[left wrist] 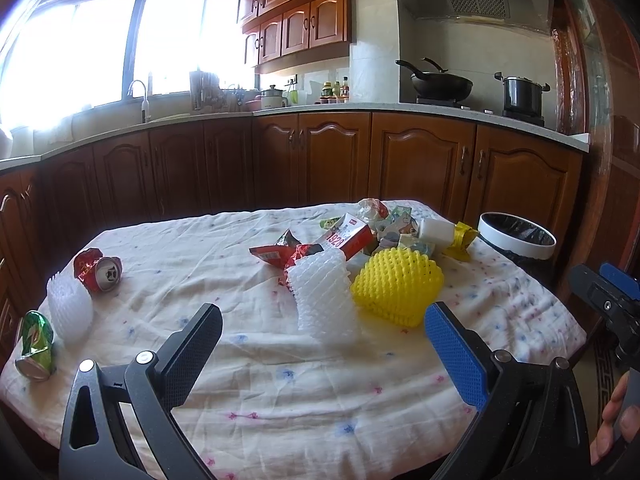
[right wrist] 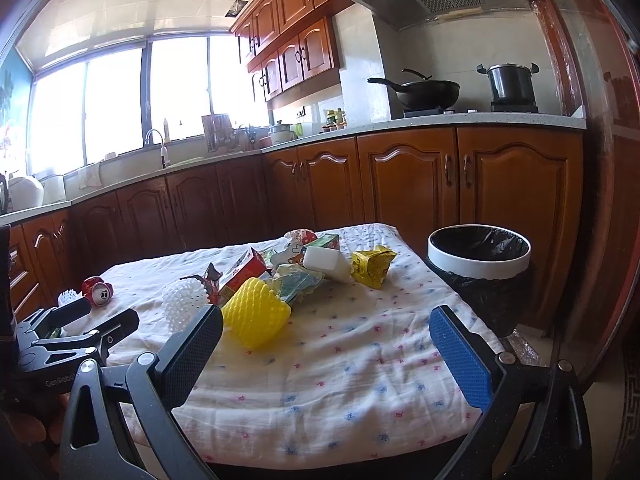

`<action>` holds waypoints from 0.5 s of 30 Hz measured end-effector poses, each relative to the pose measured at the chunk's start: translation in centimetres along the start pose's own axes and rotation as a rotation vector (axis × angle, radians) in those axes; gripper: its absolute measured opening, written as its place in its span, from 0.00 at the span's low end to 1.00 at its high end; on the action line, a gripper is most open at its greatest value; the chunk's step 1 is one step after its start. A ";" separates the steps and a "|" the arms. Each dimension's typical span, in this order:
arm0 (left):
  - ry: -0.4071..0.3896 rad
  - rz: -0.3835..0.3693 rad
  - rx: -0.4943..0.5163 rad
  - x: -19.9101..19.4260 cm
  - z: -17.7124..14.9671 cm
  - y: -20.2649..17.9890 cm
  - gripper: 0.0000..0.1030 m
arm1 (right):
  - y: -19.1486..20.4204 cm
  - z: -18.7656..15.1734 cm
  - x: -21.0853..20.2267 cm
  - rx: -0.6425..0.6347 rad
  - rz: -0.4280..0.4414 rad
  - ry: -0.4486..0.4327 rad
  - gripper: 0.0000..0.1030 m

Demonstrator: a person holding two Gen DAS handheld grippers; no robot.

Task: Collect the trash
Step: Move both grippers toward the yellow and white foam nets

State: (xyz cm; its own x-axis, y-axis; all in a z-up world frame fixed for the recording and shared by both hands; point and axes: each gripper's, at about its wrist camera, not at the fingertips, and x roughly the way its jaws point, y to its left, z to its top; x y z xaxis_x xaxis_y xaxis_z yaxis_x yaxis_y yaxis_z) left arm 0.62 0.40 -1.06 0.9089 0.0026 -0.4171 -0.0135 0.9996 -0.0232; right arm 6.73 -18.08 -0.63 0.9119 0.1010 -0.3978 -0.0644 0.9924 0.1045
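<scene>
Left gripper [left wrist: 324,344] and right gripper [right wrist: 326,344], both with fingers spread apart and holding nothing, above the near edge of a table [left wrist: 280,392] covered by a flowered cloth. Trash lies on the cloth: a yellow foam net [left wrist: 396,288] beside a white foam net [left wrist: 324,292], a red carton [left wrist: 346,238], a crushed red can [left wrist: 98,270] and a green can [left wrist: 36,346] at left. A lined bin [right wrist: 480,256] stands just beside the table's far right corner.

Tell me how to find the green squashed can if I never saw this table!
Start at the table with the flowery white cloth and go to its far left edge in the left wrist view. There, beside a white foam net, lies the green can, crushed, its silver end facing you. The only other can nearby is red.
</scene>
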 end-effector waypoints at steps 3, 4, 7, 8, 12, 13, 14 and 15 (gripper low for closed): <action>0.007 0.000 -0.004 -0.1 0.3 0.0 0.99 | 0.0 0.0 0.2 0.002 0.008 0.006 1.00; 0.013 -0.001 -0.007 -0.1 0.4 -0.2 0.99 | 0.0 0.0 0.3 0.002 0.011 0.008 1.00; 0.018 -0.002 -0.011 0.0 0.5 -0.2 0.99 | 0.0 0.0 0.5 0.003 0.016 0.013 1.00; 0.014 -0.002 -0.011 0.1 0.4 -0.2 0.99 | 0.0 0.0 0.5 0.004 0.019 0.015 1.00; 0.025 -0.005 -0.031 0.6 0.5 0.2 0.99 | -0.2 0.0 0.9 0.017 0.036 0.029 1.00; 0.031 -0.005 -0.038 0.8 0.5 0.4 0.99 | -0.3 0.1 1.1 0.023 0.042 0.033 1.00; 0.036 -0.007 -0.048 1.0 0.5 0.5 0.99 | -0.4 0.1 1.3 0.028 0.047 0.040 1.00; 0.040 -0.004 -0.053 1.2 0.5 0.6 0.99 | -0.4 0.1 1.5 0.033 0.053 0.047 1.00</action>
State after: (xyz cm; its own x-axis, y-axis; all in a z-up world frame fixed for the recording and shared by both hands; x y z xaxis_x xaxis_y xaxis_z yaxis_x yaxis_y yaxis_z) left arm 1.88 1.04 -1.10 0.8917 -0.0040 -0.4525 -0.0324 0.9968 -0.0726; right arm 8.19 -18.38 -1.16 0.8876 0.1571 -0.4329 -0.0978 0.9829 0.1561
